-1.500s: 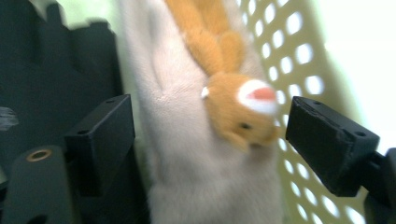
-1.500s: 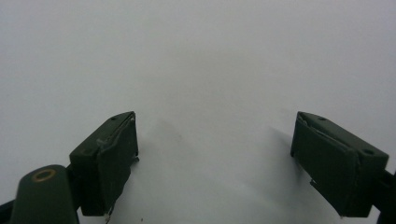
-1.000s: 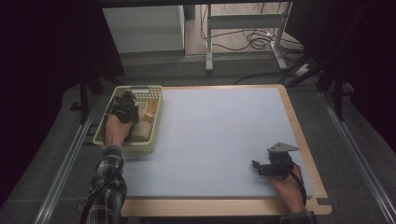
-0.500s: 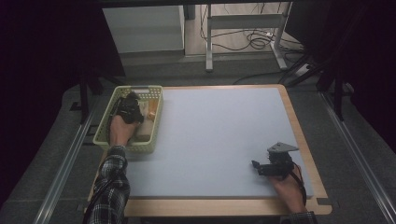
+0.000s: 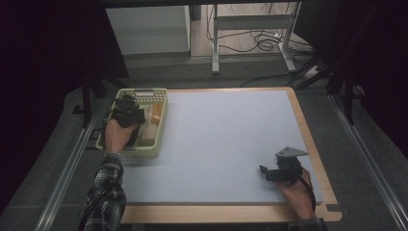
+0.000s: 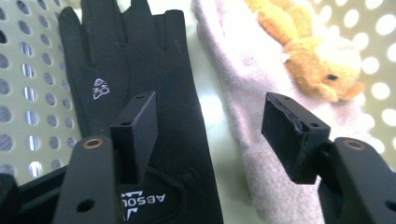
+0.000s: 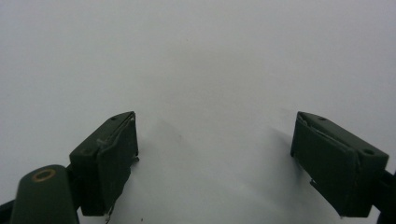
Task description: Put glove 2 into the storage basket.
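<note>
A wide table with a pale blue-grey mat and a light wooden rim (image 5: 315, 144) is taking up most of the high view, and its near edge is running out of the picture at the bottom. On its left end one pale green perforated plastic basket (image 5: 161, 107) is sitting, its inside partly hidden there by the person's left hand (image 5: 117, 136) and the left gripper (image 5: 126, 111) hanging over it. In the left gripper view three soft things are lying in the basket: one black fabric glove with a small white logo (image 6: 135, 60), just beside it one pale pink fleecy cloth (image 6: 243, 88), and on the far end of that cloth one small orange plush toy (image 6: 303, 56). The glove's fingertips and cuff, the cloth's ends and the toy's upper part are being cut off by the picture's edges, so what the toy is stays hard to make out. The left gripper's jaws have just been opening and are standing apart above the glove and the cloth, with nothing pinched between them; whether they are touching the fabric cannot be told.

The right gripper (image 5: 263, 171), with its grey three-cornered plate, is resting in the person's right hand (image 5: 298, 195) near the table's near right corner, well apart from the basket. In the right gripper view its two jaws (image 7: 215, 154) are spread wide over the bare mat, gripping nothing
</note>
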`<state>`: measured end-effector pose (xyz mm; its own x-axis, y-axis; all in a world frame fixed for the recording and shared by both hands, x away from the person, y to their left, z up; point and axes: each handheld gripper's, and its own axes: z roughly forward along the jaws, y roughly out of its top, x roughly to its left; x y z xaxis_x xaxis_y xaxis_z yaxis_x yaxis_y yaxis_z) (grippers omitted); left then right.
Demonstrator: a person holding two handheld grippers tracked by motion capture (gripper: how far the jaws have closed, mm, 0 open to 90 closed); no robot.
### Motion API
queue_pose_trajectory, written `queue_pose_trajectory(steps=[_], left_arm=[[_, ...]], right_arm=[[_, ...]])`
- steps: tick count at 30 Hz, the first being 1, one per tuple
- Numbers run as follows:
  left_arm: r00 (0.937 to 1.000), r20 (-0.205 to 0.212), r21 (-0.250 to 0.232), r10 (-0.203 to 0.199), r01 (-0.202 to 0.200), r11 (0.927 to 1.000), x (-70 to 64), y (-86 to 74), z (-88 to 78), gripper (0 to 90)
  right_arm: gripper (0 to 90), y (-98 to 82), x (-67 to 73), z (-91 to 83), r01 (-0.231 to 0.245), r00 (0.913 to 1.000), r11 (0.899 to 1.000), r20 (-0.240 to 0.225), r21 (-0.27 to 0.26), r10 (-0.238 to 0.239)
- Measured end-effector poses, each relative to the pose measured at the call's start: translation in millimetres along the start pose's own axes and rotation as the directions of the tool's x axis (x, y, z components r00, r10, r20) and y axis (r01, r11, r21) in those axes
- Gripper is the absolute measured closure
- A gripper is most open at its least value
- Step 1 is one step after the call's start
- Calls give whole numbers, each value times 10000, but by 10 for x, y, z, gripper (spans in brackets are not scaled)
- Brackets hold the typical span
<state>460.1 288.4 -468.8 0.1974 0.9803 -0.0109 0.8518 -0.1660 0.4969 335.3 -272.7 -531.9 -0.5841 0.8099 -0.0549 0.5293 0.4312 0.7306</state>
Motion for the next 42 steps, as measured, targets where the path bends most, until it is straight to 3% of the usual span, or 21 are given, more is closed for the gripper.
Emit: queue_pose_trajectory(steps=[8, 14, 20, 25, 31, 34, 42], left_arm=[[9987, 509, -465, 48, -24, 9989, 19, -69, -127, 261], [9938, 1098, -948, 187, -83, 9955, -6, -138, -222, 176], [9880, 1388, -1316, 671, -488, 9901, -91, -223, -332, 75], [9789, 1701, -1659, 1129, -845, 9825, -208, -305, -442, 44], [9639, 2077, -2022, 1668, -1245, 9714, -363, -401, -538, 20], [9565, 2118, -2219, 2006, -1528, 9630, -465, -458, -579, 13], [9278, 2385, -2935, 2868, -2126, 9320, -784, -649, -635, 0]], right_arm=[[145, -1, 1, 1, 1, 10000, 10000, 2, -13, -1], [145, 0, 3, 0, -1, 10000, 10000, 6, -6, 1], [145, 0, 5, -1, -1, 10000, 10000, 17, -3, 1], [145, 0, 5, -1, -1, 10000, 10000, 17, -2, 1], [145, 0, 5, -1, 6, 10000, 10000, 21, -2, -6], [145, 1, 5, -3, 14, 10000, 10000, 23, 20, -14], [145, 1, 6, -3, 18, 10000, 10000, 27, 21, -18]])
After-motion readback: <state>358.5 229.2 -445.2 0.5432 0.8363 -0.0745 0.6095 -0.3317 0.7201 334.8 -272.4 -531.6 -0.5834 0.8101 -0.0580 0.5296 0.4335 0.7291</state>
